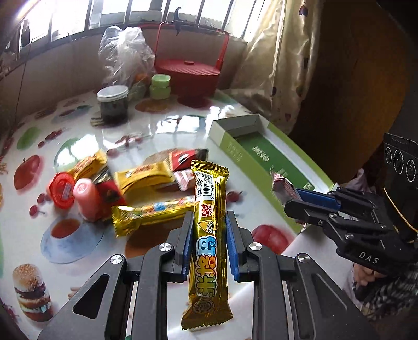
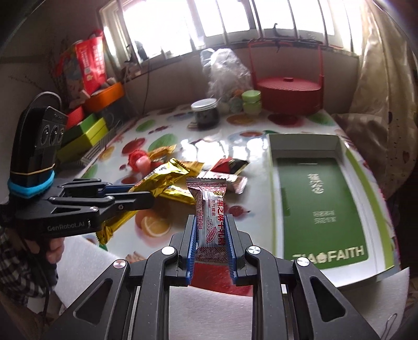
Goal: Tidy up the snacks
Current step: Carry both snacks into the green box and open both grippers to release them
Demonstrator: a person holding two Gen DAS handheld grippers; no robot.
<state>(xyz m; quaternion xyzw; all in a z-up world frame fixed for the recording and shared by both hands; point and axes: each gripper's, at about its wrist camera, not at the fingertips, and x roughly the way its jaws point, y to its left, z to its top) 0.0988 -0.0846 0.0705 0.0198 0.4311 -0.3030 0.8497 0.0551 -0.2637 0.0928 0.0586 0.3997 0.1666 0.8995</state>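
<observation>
- While the left tool (image 1: 206, 230) clamped a long gold foil-wrapped snack bar (image 1: 207, 222), it hung above the fruit-printed tabletop (image 1: 162, 125).
- The right tool (image 2: 210, 235) pinched a small red-and-white wrapped candy (image 2: 210, 209), the open green-lined cardboard box (image 2: 321, 193) just to its right.

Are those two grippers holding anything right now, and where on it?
Yes. The left gripper pinches a gold snack bar around its middle, both ends sticking out. The right gripper clamps a small red-and-white candy packet by its lower half.

Bright barred windows (image 2: 235, 23) above fruit-print table (image 1: 162, 125).
</observation>
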